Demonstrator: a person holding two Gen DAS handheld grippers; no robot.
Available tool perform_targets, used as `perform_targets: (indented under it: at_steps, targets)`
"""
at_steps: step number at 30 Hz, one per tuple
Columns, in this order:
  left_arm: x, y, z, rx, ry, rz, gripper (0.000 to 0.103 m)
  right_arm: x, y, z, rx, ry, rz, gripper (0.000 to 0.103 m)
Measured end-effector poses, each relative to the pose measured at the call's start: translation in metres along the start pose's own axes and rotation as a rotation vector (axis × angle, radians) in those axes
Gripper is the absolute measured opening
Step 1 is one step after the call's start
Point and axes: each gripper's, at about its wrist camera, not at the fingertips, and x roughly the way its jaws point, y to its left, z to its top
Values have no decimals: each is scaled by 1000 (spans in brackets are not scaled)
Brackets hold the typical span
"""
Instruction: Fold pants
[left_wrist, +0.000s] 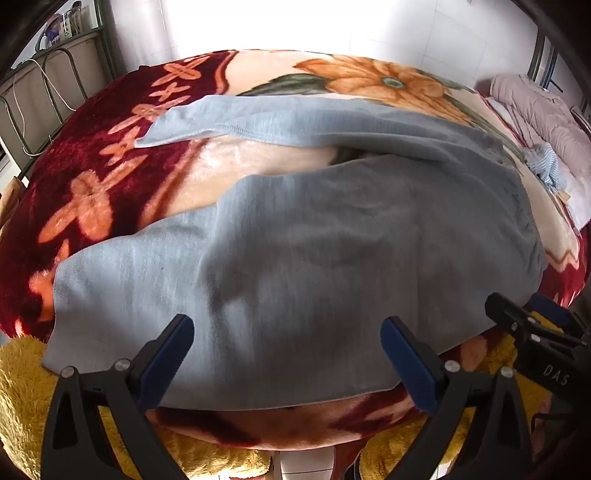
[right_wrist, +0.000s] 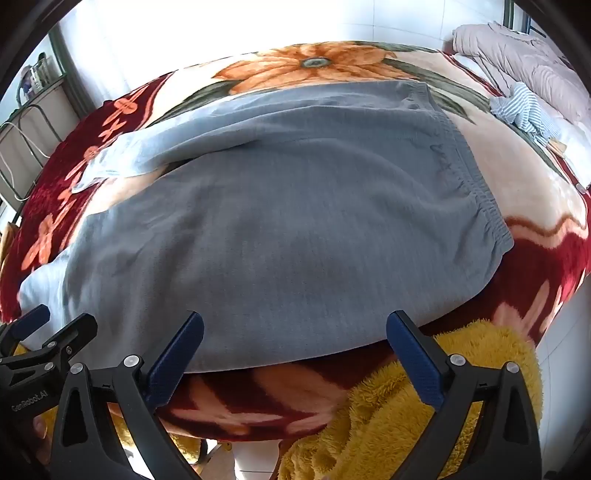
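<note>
While both tools sit wide apart w/ nothing between the pads, the fold itself isn't begun yet, judging by how things lie.

Left wrist view: left gripper (left_wrist: 286, 363) jaws spread, hovering over the near edge of the bed, just above the grey pants (left_wrist: 295, 258). Pants lie spread on the floral blanket (left_wrist: 85, 177), one leg running toward the left edge, the other leg (left_wrist: 221, 118) splayed further back, blanket showing betw. them. Right gripper (left_wrist: 524, 325) shows at the right side, near the pants' near-right corner. Yellow fuzzy throw (left_wrist: 22, 387) hangs off the near edge.

Right wrist view: right gripper (right_wrist: 295, 356) likewise open, over the pants' near hem side, close to the bed's near edge. Elastic waistband (right_wrist: 472, 177) faces the right edge of the bed. Striped cloth (right_wrist: 521, 107) and a pink quilt (right_wrist: 517, 51) sit at the far right corner, well apart from the pants.

Risks, as I judge: legs aren't aligned, so a fold now could come out skewed. Fleece blanket is plush; pads closing low might pinch blanket along w/ the pants & drag it. Grabbing only the top layer would let the lower layer lag and bunch. Near edge is close, so fabric could slide off onto the throw.
</note>
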Motion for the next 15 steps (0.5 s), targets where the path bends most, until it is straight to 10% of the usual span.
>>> perform_targets:
  at_steps: [15]
  targets:
    - [-1,1,0,1,7,3,103,1,0,0,0,5,-2,101]
